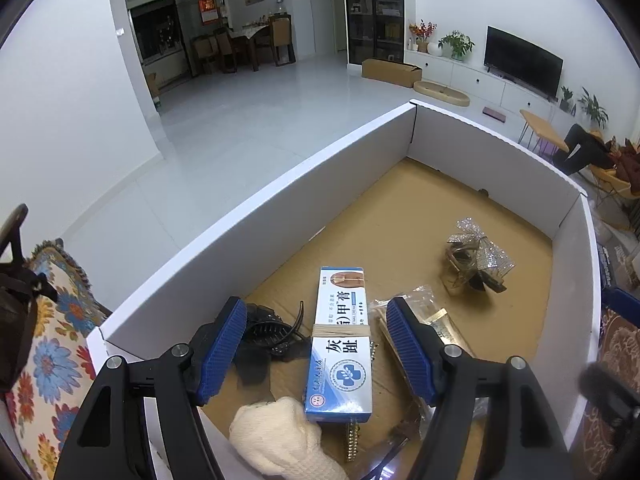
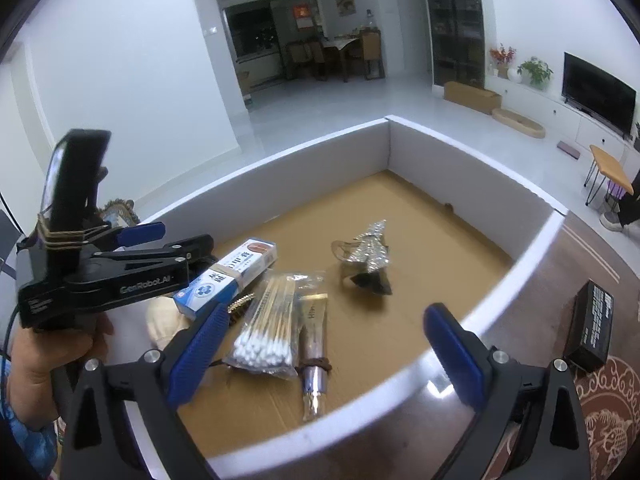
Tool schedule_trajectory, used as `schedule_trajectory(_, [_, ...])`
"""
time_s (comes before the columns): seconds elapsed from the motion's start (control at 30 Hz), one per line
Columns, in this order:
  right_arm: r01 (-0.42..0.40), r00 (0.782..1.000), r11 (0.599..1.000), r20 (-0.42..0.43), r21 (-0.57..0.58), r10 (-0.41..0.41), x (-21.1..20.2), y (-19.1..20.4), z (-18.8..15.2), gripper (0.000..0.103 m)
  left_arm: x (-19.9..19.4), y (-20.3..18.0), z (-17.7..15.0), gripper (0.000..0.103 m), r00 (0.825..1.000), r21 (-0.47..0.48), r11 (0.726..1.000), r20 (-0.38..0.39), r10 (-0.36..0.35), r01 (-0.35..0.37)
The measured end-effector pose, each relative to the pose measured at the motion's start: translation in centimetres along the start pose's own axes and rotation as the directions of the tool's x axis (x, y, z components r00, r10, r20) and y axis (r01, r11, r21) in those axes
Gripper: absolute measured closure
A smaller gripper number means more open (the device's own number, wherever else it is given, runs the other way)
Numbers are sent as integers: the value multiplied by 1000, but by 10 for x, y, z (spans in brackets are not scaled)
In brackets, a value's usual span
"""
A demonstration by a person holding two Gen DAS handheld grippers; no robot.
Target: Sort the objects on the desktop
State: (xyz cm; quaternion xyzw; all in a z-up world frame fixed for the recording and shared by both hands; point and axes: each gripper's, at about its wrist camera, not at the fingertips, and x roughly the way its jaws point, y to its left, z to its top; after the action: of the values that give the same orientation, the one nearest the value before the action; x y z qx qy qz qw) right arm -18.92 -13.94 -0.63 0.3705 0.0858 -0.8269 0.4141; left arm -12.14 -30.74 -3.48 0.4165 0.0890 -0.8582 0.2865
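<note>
1. Desktop objects lie on the brown cardboard floor of a white-walled tray (image 2: pixel 472 176); left gripper (image 1: pixel 316 354) hangs over the near corner, jaws spread, pinching nothing; right gripper (image 2: pixel 326 354) likewise spread and empty.
2. Near items: cream knitted piece (image 1: pixel 276 436); blue-and-white ointment box (image 1: pixel 342 344), rubber-banded, beside a black hair claw (image 1: pixel 266 332); bag of cotton swabs (image 2: pixel 266 334) touching a gold tube (image 2: pixel 314 344).
3. Farther in: glittery silver bow clip (image 2: pixel 368 256), apart from the rest.
</note>
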Motion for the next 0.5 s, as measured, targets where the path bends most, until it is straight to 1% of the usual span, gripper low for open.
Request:
schedule_trajectory(0.07, [9, 1000, 1000, 17, 18, -10, -20, -9, -17, 4, -2, 0, -1, 31, 1000, 8, 1000, 6, -2, 2])
schedule_trajectory(0.1, [22, 1000, 999, 21, 26, -23, -29, -15, -27, 0, -2, 2, -1, 31, 1000, 2, 1000, 10, -29, 29])
schedule_trajectory(0.17, [60, 998, 997, 20, 47, -61, -52, -32, -59, 0, -6, 13, -3, 31, 995, -36, 994, 24, -101, 102])
schedule_trajectory(0.23, [116, 993, 991, -4, 60, -116, -75, -56, -101, 0, -16, 26, -13, 31, 990, -93, 986, 45, -135, 139])
schedule_trajectory(0.27, [165, 986, 985, -22, 58, -164, -87, -70, -126, 0, -24, 29, -18, 31, 981, -121, 974, 59, -184, 190])
schedule_trajectory(0.3, [229, 973, 972, -47, 52, -227, -99, -86, -153, 0, -36, 29, -22, 31, 966, -136, 958, 80, -244, 253])
schedule_trajectory(0.33, [290, 955, 956, -73, 49, -287, -111, -99, -176, 0, -49, 24, -26, 31, 956, -123, 950, 99, -275, 286])
schedule_trajectory(0.37, [363, 928, 930, -110, 52, -356, -126, -116, -205, 0, -64, 15, -29, 31, 948, -88, 948, 120, -296, 307])
schedule_trajectory(0.43, [431, 896, 900, -152, 73, -417, -150, -137, -238, 0, -96, -16, -35, 31, 927, 19, 939, 150, -342, 344])
schedule_trajectory(0.47, [472, 875, 877, -175, 94, -452, -164, -149, -256, 0, -110, -34, -39, 31, 914, 72, 926, 151, -376, 369])
schedule_trajectory(0.5, [496, 862, 861, -188, 112, -472, -173, -156, -266, 0, -122, -57, -44, 28, 897, 129, 906, 138, -420, 404])
